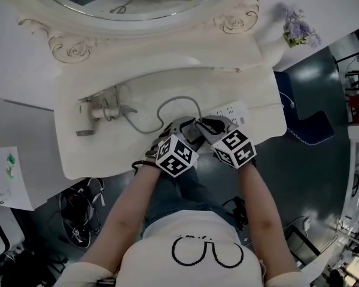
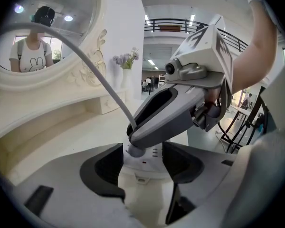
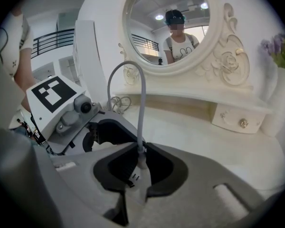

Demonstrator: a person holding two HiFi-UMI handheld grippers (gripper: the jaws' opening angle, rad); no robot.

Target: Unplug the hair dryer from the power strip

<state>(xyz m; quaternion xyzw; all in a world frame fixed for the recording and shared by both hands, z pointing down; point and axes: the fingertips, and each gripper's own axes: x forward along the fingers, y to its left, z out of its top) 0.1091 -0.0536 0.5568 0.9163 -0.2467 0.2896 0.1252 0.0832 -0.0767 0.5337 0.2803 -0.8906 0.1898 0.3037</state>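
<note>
The white counter (image 1: 96, 154) carries the hair dryer (image 1: 99, 111) at its left and the power strip (image 1: 230, 111) near its front right edge. The left gripper (image 2: 142, 167) has its jaws clamped on the power strip's sides. The right gripper (image 3: 138, 172) has its jaws narrow, pinching the plug (image 3: 140, 160) of the grey cord (image 1: 167, 103), which sits on the power strip.

- In the head view, at centre, the left end of the strip (image 1: 234, 110) is hidden under the left gripper (image 1: 187, 127) and right gripper (image 1: 208, 126).
- The plug (image 3: 140, 159) is hidden there too.
- In the left gripper view, the right gripper covers the strip's far end.
- The mirror (image 1: 137, 8) is cut by the head view's top edge.
- The flowers (image 3: 279, 51) are cut by the right edge.
- The dryer (image 1: 99, 111) is too small for detail.
</note>
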